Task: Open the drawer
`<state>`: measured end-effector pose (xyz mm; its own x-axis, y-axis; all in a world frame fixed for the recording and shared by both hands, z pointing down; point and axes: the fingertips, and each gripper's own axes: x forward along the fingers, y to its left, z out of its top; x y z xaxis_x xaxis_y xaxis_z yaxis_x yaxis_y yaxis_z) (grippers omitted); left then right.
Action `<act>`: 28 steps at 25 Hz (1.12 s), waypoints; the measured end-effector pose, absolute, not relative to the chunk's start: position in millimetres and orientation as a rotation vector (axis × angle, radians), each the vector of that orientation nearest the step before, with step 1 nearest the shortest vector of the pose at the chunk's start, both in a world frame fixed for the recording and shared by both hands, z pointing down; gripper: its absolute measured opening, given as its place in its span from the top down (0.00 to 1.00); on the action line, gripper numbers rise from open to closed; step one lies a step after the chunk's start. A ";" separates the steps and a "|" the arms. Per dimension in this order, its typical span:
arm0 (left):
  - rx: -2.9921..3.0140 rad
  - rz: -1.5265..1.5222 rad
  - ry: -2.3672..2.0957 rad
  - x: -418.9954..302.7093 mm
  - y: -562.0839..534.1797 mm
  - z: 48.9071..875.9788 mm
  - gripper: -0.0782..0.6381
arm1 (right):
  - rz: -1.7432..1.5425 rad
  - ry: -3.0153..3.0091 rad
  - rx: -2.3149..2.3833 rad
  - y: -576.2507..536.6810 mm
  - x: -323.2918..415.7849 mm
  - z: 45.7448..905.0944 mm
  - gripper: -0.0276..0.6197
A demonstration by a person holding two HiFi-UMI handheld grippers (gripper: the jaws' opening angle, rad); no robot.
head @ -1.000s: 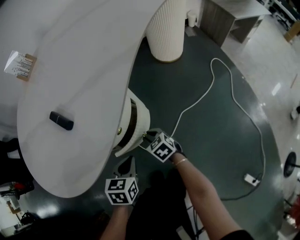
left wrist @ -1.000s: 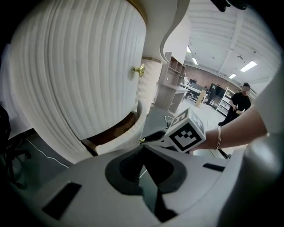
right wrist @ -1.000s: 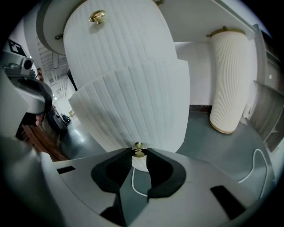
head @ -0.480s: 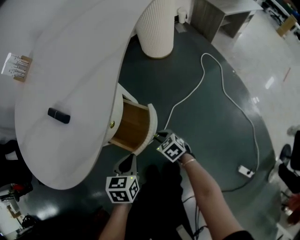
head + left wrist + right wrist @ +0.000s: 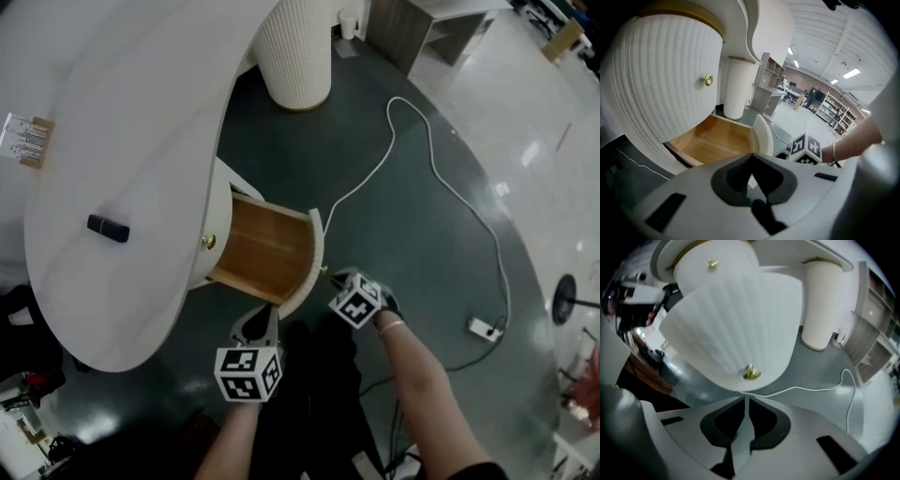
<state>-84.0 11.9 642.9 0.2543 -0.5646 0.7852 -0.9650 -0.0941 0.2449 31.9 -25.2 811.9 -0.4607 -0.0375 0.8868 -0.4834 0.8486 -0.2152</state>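
Note:
The lower drawer stands pulled out from under the white table, its wooden inside showing. Its ribbed white front carries a small brass knob. My right gripper points at that knob from just short of it; its jaws are closing to a thin slit, with nothing between them. The head view has it at the drawer's front. My left gripper hangs shut and empty just below the drawer, looking into the wooden inside.
Above sits a closed ribbed drawer with its own brass knob. A black object and a card lie on the tabletop. A ribbed pedestal stands behind; a white cable runs across the dark floor to a power strip.
The drawer has slid out from nearly closed to wide open as my right gripper drew back with its front. My left gripper shifted slightly.

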 end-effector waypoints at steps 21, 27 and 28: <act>1.791 0.631 -1.309 -56.2 5.5 610.9 0.89 | 0.772 -1.910 0.740 -8.3 90.8 723.6 0.95; 1.790 0.635 -1.293 -56.7 7.9 594.9 0.89 | 0.811 -1.908 0.828 -4.7 92.9 686.8 0.95; 1.791 0.637 -1.292 -57.2 7.8 592.6 0.89 | 0.821 -1.908 0.841 -3.3 93.4 680.8 0.95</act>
<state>-57.2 7.8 592.6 0.3456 -0.5226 0.7794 -0.9365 -0.1393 0.3219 93.4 -3.3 680.8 -0.3923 -0.2306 0.8904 -0.8050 0.5544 -0.2111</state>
